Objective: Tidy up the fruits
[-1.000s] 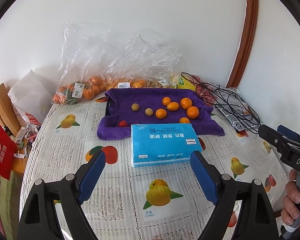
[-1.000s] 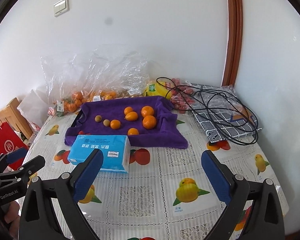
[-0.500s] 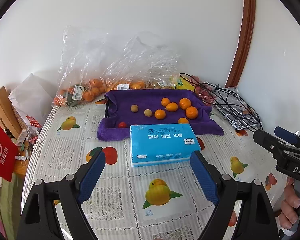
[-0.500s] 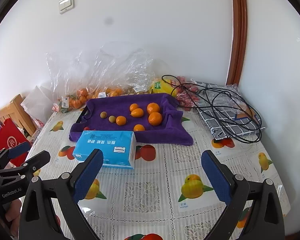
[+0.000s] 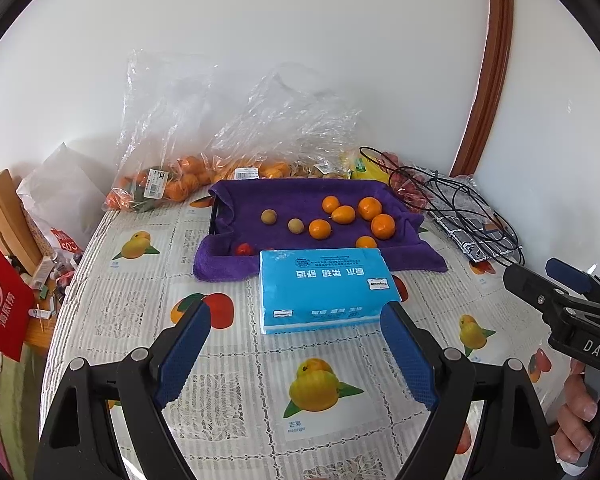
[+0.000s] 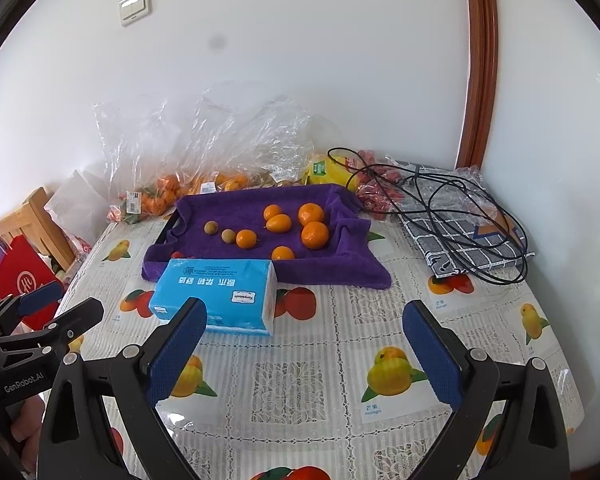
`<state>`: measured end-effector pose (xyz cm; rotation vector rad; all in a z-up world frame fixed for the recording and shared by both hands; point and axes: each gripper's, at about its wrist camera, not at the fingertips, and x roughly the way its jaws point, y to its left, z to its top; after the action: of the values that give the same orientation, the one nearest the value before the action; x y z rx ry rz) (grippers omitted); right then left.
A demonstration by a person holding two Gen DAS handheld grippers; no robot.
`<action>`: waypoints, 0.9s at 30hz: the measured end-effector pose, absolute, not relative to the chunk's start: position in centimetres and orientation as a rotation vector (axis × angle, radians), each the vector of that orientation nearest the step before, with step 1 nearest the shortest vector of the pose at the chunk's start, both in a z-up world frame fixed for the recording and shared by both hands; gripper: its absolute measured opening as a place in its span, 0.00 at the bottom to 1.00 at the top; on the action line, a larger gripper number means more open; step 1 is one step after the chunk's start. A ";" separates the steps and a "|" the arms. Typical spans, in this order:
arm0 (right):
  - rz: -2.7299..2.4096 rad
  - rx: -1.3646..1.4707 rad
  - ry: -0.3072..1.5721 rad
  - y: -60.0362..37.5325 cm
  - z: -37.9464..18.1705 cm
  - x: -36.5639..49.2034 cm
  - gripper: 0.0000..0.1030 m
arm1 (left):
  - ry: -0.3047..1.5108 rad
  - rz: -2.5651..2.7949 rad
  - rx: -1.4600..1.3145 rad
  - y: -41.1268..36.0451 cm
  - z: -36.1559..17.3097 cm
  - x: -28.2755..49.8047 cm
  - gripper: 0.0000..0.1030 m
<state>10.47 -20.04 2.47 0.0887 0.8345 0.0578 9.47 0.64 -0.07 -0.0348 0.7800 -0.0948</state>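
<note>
A purple towel [image 5: 284, 200] [image 6: 236, 208] covers a tray at the back of the table. On it lie several oranges [image 5: 383, 226] [image 6: 315, 235], two small brownish fruits [image 5: 268, 216] [image 6: 211, 227] and a red one [image 5: 243, 249]. My left gripper [image 5: 296, 328] is open and empty, above the table in front of a blue tissue pack [image 5: 324, 290] [image 6: 216, 292]. My right gripper [image 6: 300, 332] is open and empty, nearer than the towel. Each gripper shows at the edge of the other's view, the right one [image 5: 556, 286] and the left one [image 6: 60, 306].
Clear plastic bags of oranges [image 5: 168, 184] [image 6: 160, 198] lie behind the towel against the wall. Black cables on a checked packet [image 6: 468, 216] [image 5: 472, 216] sit at the right. A red bag [image 5: 0, 300] and a wooden chair [image 6: 32, 216] stand left of the table.
Both grippers have moved slightly closer to the table and tilted down; the tissue pack and towel sit lower in both views. Both stay open and empty.
</note>
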 end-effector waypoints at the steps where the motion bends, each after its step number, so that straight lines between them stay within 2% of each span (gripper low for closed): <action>1: 0.059 0.087 0.834 -20.1 2.5 10.5 0.95 | 0.780 -0.095 -0.035 0.6 -0.1 9.5 0.84; 27: 0.059 0.084 0.834 -20.0 2.7 10.2 0.95 | 0.781 -0.089 -0.039 0.6 0.0 9.2 0.84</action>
<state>10.16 -19.95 2.69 0.0845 0.8340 0.0591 9.23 0.59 -0.05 -0.0393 0.7814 -0.0886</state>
